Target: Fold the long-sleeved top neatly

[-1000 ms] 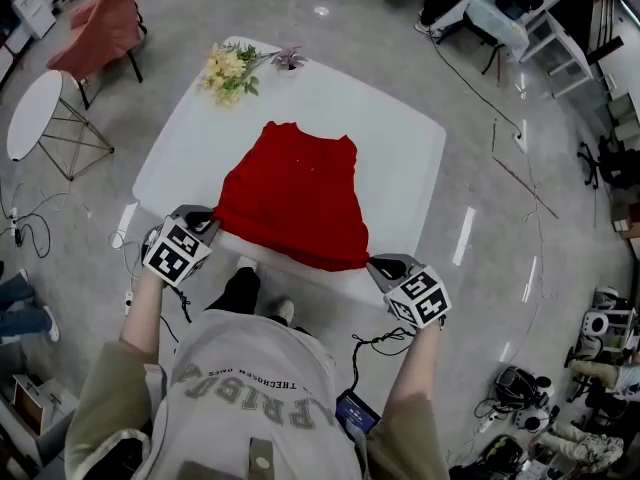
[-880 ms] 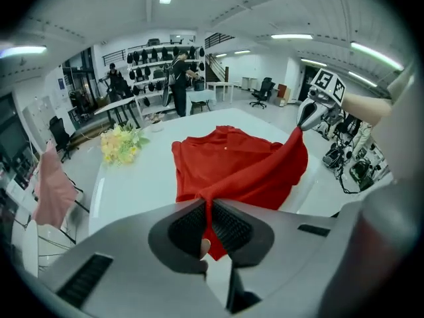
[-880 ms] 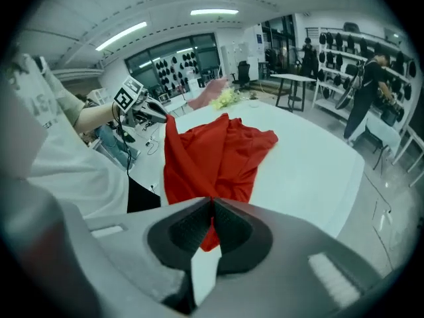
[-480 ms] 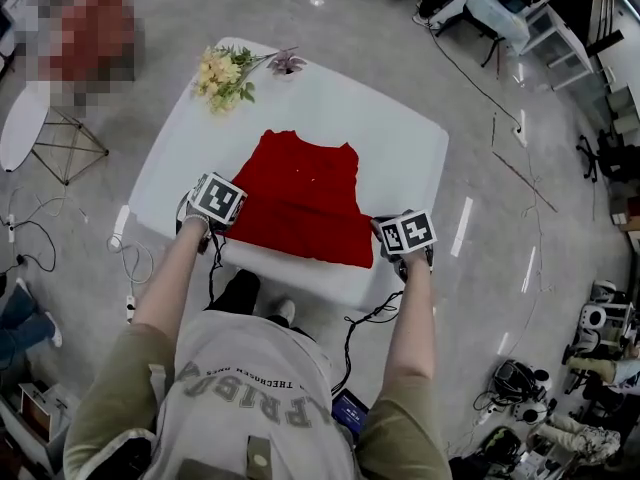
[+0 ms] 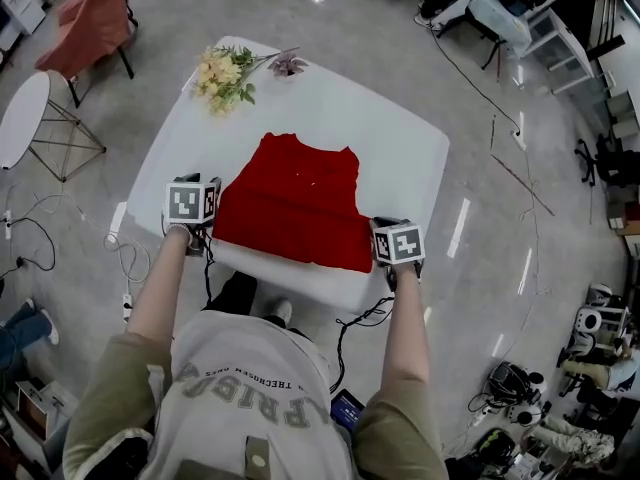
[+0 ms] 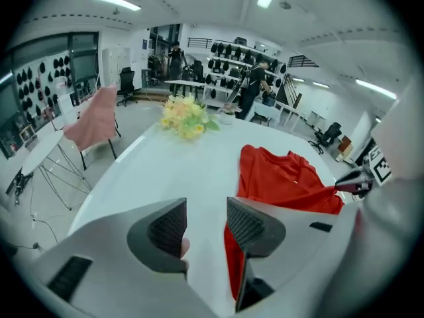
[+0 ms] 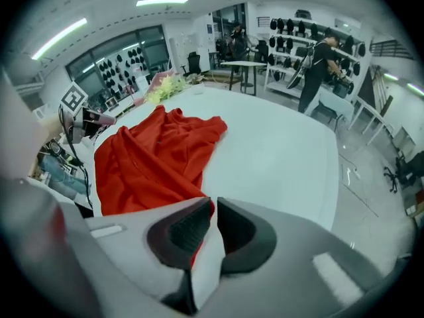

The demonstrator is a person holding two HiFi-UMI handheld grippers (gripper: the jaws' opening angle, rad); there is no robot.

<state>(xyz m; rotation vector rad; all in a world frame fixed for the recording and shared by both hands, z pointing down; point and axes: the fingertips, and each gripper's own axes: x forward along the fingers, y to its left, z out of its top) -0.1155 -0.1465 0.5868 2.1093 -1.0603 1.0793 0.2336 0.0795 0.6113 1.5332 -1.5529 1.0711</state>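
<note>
A red long-sleeved top (image 5: 295, 198) lies on the white table (image 5: 400, 138), sleeves folded in, hem toward me. My left gripper (image 5: 200, 210) hovers just off the hem's left corner. Its jaws (image 6: 207, 211) are opening, with only bare table between them and the red cloth (image 6: 285, 177) beside the right jaw. My right gripper (image 5: 386, 240) sits at the hem's right corner. It is shut (image 7: 213, 207) on a thin edge of the red top (image 7: 156, 158), which shows between the pads.
A bunch of yellow flowers (image 5: 225, 73) lies at the table's far left corner. A chair draped in pink (image 5: 90, 18) and a round side table (image 5: 22, 118) stand on the floor at left. Cables trail under the near edge.
Both grippers came forward from beyond the near edge onto the table with the hem. The left one has since slid left, off the cloth's corner.
</note>
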